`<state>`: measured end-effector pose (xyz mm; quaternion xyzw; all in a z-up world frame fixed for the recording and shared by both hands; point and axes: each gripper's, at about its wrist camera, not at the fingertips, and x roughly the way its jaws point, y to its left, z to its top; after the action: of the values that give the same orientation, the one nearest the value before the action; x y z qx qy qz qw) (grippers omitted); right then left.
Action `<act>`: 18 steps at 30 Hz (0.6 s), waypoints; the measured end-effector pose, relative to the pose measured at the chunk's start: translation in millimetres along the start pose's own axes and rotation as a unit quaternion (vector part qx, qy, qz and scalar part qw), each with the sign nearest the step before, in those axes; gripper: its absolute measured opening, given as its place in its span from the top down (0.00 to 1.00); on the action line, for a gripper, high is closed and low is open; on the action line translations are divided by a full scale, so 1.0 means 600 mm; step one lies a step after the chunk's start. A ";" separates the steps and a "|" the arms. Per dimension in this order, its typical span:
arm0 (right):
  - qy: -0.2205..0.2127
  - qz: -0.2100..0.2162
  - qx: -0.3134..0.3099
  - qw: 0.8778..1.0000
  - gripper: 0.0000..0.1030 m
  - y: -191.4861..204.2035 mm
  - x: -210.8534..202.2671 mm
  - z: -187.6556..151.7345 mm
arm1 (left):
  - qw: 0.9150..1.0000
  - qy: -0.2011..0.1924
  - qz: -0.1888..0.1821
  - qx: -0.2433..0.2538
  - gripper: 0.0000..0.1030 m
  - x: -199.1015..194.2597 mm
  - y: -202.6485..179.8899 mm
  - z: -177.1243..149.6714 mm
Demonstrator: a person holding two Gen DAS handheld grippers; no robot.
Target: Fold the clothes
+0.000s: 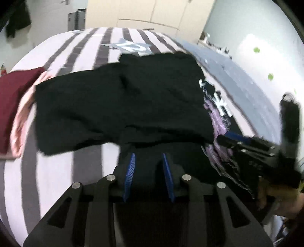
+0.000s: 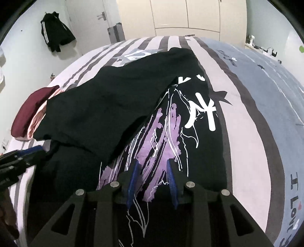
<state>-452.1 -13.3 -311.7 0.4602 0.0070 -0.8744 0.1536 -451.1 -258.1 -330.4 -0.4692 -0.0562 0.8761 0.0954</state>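
- Black T-shirt: lies across the middle of the striped bed cover; its left part is folded over toward the right, hiding part of the white and purple print on the front.
- Left gripper: sits low over the near hem of the shirt, its blue fingers parted with a gap between them; black fabric lies under and between them, though whether any is pinched cannot be told. The left wrist view is blurred.
- Right gripper: hangs over the near end of the print, jaws apart, nothing clamped between the blue pads.
- Dark red garment: folded, at the left edge of the bed, resting on a pink garment just beside the shirt's left edge.
- Black jacket: hangs on the far wall, left of the door.
- Cream wardrobe: stands beyond the far end of the bed.
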 end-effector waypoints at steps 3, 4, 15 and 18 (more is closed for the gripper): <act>0.000 -0.002 -0.004 1.000 0.73 0.005 0.005 0.003 | 0.999 -0.009 0.039 0.008 0.94 0.021 0.017 -0.006; 0.001 -0.002 -0.004 1.000 0.73 0.005 0.009 0.002 | 0.999 -0.014 0.049 0.006 0.98 0.022 0.024 -0.008; 0.000 0.004 0.007 1.000 0.73 0.001 0.010 -0.007 | 0.992 -0.027 0.103 -0.072 0.95 -0.016 0.073 -0.017; 0.004 0.002 0.008 1.000 0.73 0.001 0.004 0.000 | 0.990 -0.045 0.093 -0.099 0.94 -0.042 0.091 -0.007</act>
<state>-452.9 -14.3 -313.6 0.4654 -0.0006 -0.8720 0.1517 -440.4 -317.1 -322.5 -0.4397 -0.1028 0.8915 -0.0364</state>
